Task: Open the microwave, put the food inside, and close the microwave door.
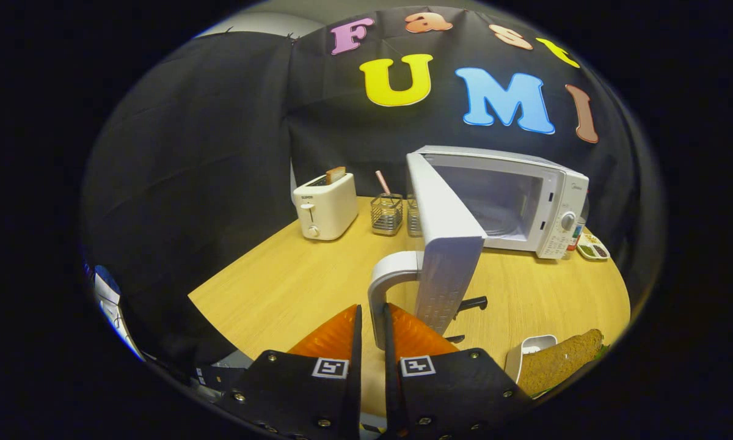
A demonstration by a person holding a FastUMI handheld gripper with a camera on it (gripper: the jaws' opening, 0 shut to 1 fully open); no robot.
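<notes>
A white microwave [525, 201] stands at the back right of the wooden table [293, 287], its cavity [495, 201] bare. Its door [443, 244] is swung wide open toward me, edge-on, with the curved white handle [383, 287] on its near end. My gripper [372, 318] is shut on the handle's lower part, one finger on each side. To the right of the fingers, at the table's near edge, lies the food: a brown slice of bread [559, 360] on a white dish [525, 351].
A white toaster [325, 206] with a slice of toast in it stands at the back left. Two wire-mesh holders [388, 214] sit between toaster and microwave. A small paint palette [592, 247] lies right of the microwave. Black cloth walls close in behind and left.
</notes>
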